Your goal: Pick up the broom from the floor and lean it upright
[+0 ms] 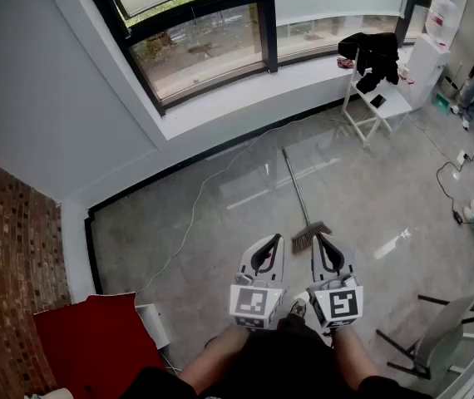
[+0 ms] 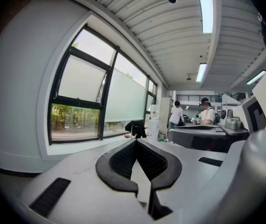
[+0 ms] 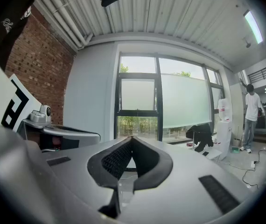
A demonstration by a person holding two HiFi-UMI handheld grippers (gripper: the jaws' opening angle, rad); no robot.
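Both tools are clenched on nothing, jaw tips pressed together. The left tool point(image 1: 275, 239) and right tool point(image 1: 320, 238) sit side by side close to the person, pointing roughly level toward the window point(image 1: 212, 44), likely a ready carry before any reach. The broom point(image 1: 296, 191) lies flat on the floor point(image 1: 370, 198), untouched. Its bristles are nearest the person and its handle runs toward the floor's window-side edge, below and ahead of the tool tips.

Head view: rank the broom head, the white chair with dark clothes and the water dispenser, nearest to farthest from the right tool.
1. broom head: on the floor, just left of the right tool tip.
2. white chair: by the window, upper right.
3. water dispenser: far right corner, beyond the chair.
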